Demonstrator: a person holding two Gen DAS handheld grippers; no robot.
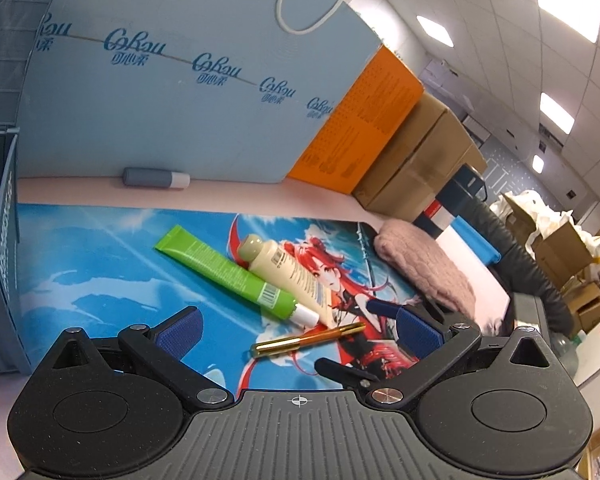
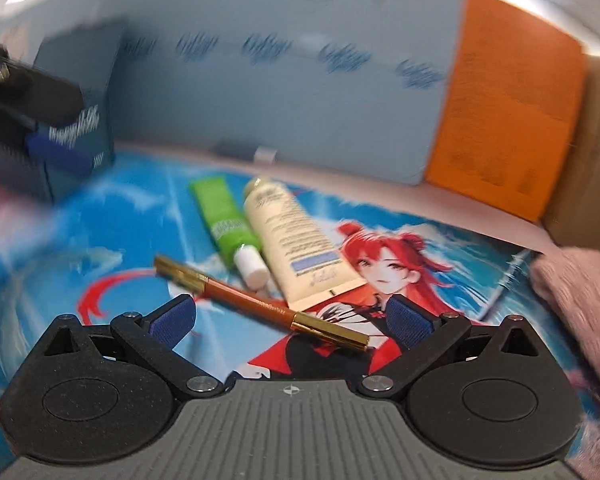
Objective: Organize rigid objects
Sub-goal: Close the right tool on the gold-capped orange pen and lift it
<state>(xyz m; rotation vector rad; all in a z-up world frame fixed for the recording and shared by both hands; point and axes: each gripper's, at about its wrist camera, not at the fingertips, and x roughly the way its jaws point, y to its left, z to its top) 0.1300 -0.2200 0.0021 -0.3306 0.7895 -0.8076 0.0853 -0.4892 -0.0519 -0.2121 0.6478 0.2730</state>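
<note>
Two tools (image 1: 296,326) (image 2: 292,320), both spread apart, over green tube (image 1: 224,270), cream tube (image 2: 296,236), gold-capped orange pen (image 2: 260,304)

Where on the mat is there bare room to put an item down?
Free: the mat between the grey bin and green tube. Crowded: centre, where green tube, cream tube and pen cluster; pink cloth fills the right edge.

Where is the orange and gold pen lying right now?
In both wrist views the pen lies flat on the picture mat, nearest the cameras, just in front of the green tube and the cream tube, between the right gripper's open fingers.
</note>
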